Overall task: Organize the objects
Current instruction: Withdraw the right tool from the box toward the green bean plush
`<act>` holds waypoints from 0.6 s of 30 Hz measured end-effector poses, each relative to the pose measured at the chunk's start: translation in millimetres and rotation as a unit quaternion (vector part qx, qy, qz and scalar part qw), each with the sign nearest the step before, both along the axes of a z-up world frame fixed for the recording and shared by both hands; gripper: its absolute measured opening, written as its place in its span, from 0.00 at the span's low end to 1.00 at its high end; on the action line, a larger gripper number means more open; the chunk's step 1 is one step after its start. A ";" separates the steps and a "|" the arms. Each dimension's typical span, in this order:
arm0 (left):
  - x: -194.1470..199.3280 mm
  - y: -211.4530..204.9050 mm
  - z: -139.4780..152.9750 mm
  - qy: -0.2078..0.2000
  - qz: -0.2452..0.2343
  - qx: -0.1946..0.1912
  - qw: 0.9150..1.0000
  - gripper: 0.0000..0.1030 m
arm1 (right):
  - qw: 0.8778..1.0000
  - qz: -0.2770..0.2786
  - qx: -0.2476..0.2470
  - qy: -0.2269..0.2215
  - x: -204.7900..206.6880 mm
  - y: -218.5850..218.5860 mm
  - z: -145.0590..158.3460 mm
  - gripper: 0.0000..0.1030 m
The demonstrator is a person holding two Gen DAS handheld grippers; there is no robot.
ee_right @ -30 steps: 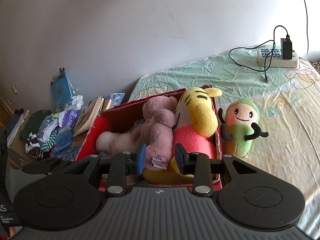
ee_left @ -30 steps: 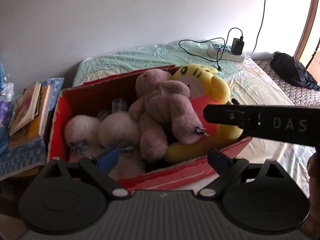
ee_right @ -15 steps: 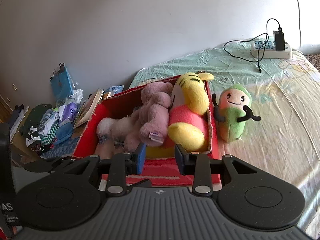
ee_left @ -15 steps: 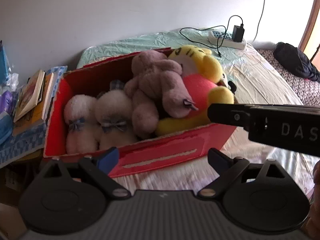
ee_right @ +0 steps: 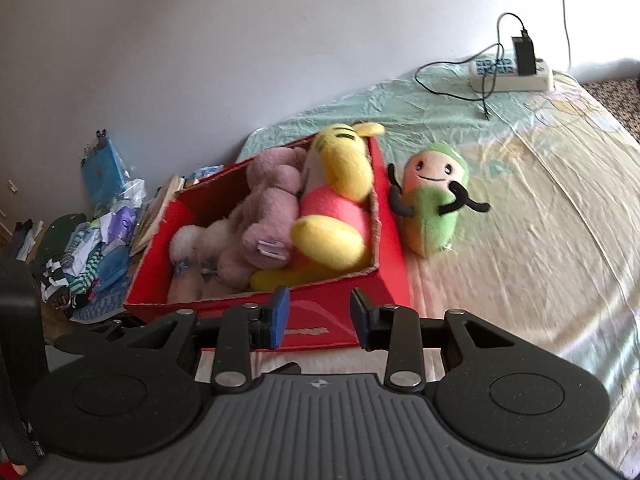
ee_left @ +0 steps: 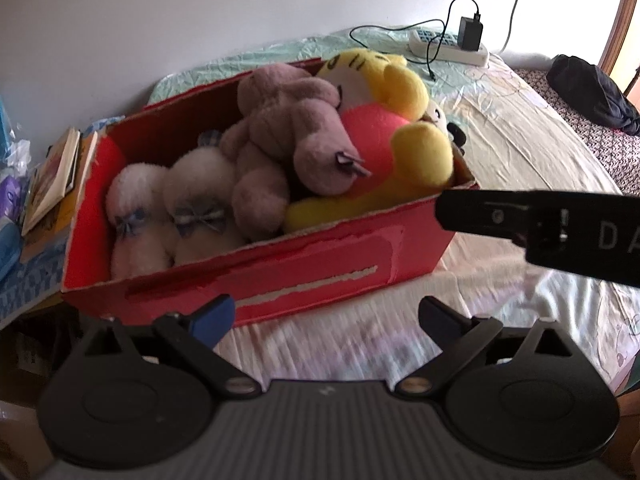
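Lying heads toward wall, plush toys point(ee_left: 280, 152) fill red box point(ee_left: 320, 272); both grippers point(ee_left: 326, 314) point(ee_right: 319, 312) agape, empty

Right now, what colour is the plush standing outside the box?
Green body with a peach-pink face and black arms; it stands beside the red box. Clearest in the right wrist view.

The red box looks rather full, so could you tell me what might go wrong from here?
The yellow plush bulges over the red box rim, so adding the green plush might spill it. Reaching past it, the right gripper could snag the charger cable.
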State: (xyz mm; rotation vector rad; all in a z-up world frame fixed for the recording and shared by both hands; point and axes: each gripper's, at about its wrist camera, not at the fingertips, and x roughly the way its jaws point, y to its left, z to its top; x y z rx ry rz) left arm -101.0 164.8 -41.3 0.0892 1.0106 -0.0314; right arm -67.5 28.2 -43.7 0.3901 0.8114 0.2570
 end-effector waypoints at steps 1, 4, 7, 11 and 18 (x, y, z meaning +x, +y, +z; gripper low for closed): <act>0.6 -0.9 -1.4 0.002 0.000 0.001 1.000 0.96 | 1.000 -0.001 0.001 0.003 -0.2 -1.2 -1.5 0.35; 2.3 -4.5 -4.8 0.009 -0.003 0.004 1.000 0.96 | 1.000 -0.004 0.001 0.009 -1.7 -3.5 -4.7 0.35; 3.7 -8.4 -7.8 0.013 -0.008 0.010 1.000 0.96 | 1.000 -0.007 0.000 0.014 -1.7 -5.5 -7.2 0.35; 6.8 -12.7 -11.6 0.019 -0.012 0.012 1.000 0.96 | 1.000 -0.012 0.002 0.024 -0.9 -10.0 -11.5 0.35; 11.1 -16.8 -16.5 0.023 -0.014 0.021 0.999 0.96 | 0.999 -0.019 0.001 0.035 0.9 -15.7 -16.0 0.35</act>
